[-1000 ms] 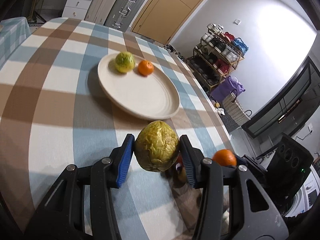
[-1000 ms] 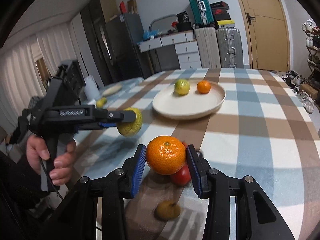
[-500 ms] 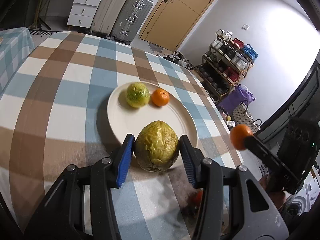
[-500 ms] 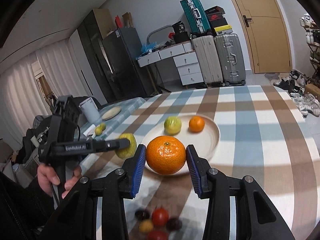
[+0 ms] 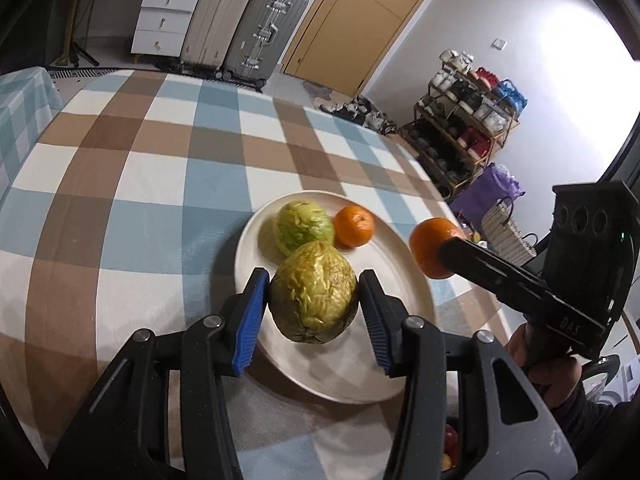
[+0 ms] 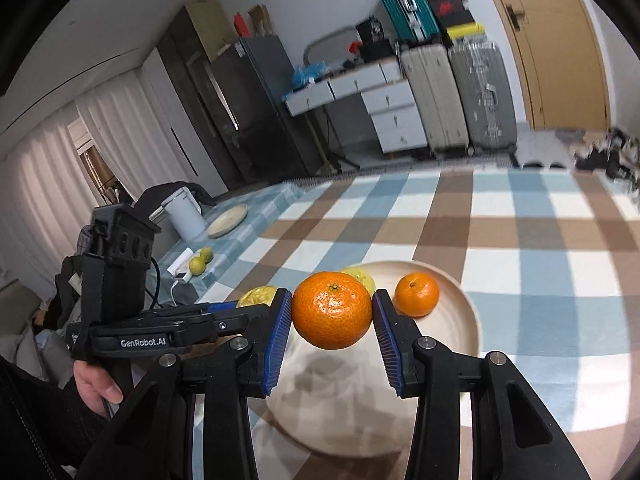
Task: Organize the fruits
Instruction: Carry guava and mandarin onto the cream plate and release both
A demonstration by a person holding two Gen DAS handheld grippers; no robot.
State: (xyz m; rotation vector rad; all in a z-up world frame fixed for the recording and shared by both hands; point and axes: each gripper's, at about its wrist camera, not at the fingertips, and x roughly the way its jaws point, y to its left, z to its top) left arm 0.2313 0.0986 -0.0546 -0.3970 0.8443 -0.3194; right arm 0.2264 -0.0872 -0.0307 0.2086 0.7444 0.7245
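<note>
My left gripper [image 5: 314, 292] is shut on a wrinkled yellow-green fruit [image 5: 314, 292] and holds it over the near part of the cream plate [image 5: 360, 376]. On the plate lie a greener wrinkled fruit [image 5: 303, 227] and a small orange [image 5: 354, 226]. My right gripper [image 6: 332, 316] is shut on a larger orange [image 6: 332, 316] above the plate [image 6: 452, 320]; it shows in the left wrist view over the plate's right rim, holding that orange [image 5: 430, 252]. The small orange [image 6: 417, 294] and the greener fruit [image 6: 362, 276] lie beyond it.
The plate sits on a table with a brown, blue and white checked cloth [image 5: 140, 184]. Small red and yellow fruits [image 5: 450, 440] lie at the near right edge. A side table [image 6: 240, 232] at left carries a flat plate, a white pot and two green fruits.
Both grippers have moved forward with their fruit, from short of the plate to over it. Both stay shut on their fruit.
</note>
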